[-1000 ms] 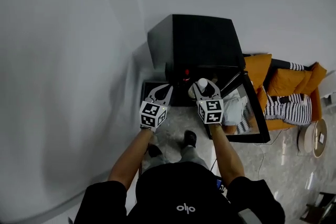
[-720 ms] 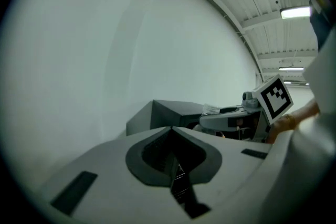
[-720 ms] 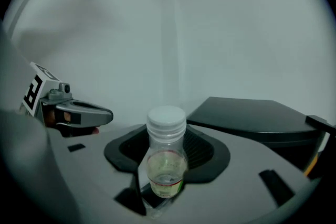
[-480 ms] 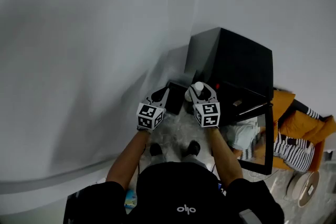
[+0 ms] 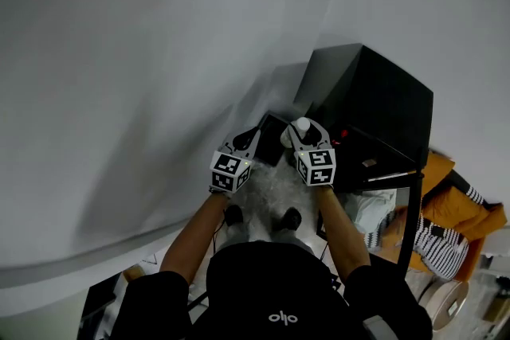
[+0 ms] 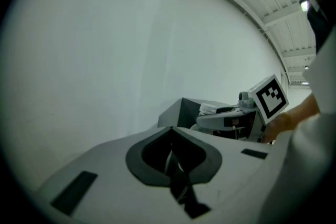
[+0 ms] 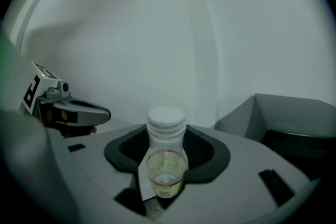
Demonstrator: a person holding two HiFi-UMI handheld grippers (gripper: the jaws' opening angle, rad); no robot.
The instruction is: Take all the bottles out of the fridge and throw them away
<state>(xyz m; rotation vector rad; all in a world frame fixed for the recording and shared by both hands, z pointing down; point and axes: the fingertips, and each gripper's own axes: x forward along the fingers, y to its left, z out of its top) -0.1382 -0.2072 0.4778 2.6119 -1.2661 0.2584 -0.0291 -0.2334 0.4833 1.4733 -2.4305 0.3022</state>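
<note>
A small clear bottle (image 7: 166, 160) with a white cap stands upright between the jaws of my right gripper (image 7: 167, 136), which is shut on it. From the head view the bottle's cap (image 5: 301, 127) shows above that gripper (image 5: 304, 134), just left of the black fridge (image 5: 374, 103). My left gripper (image 5: 244, 141) hovers beside it, shut with nothing in it; its jaws meet in the left gripper view (image 6: 170, 132). A dark open-topped bin (image 5: 271, 146) sits on the floor between the two grippers. The fridge's inside is mostly hidden.
The fridge's glass door (image 5: 405, 223) hangs open to the right. An orange sofa (image 5: 456, 207) with striped cushions stands beyond it. A white wall (image 5: 143, 76) fills the left. The person's shoes (image 5: 288, 217) rest on the speckled floor.
The view has swung left, so the fridge now lies further right. Both grippers turned away from the fridge toward the wall, the right one still holding the bottle.
</note>
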